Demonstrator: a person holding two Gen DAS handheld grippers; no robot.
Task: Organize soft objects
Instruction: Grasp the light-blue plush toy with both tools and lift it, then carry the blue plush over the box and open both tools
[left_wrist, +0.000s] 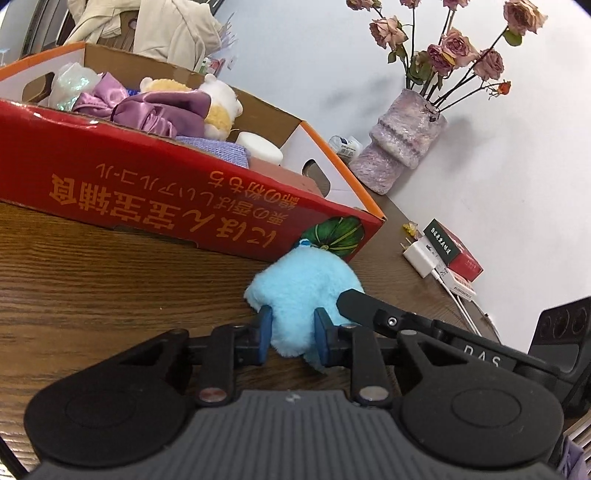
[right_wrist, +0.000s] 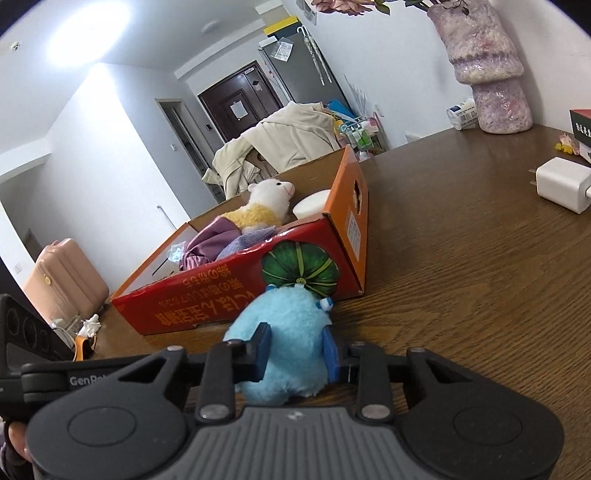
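Two grippers — left gripper (left_wrist: 293, 338) and right gripper (right_wrist: 297, 349) — clamped from opposite sides on one blue plush toy (left_wrist: 303, 291), pads sunk into the fur. Lay on the worktop (left_wrist: 110, 266) directly ahead of both, touching the near wall of the red cardboard box (left_wrist: 147, 184) by its corner. Inside the box: one white-and-yellow plush, purple satin cloth — lift up and over likely needed.

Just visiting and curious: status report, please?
Left gripper and right gripper both shut on blue plush toy. Toy on table beside red box. Nothing blocking.
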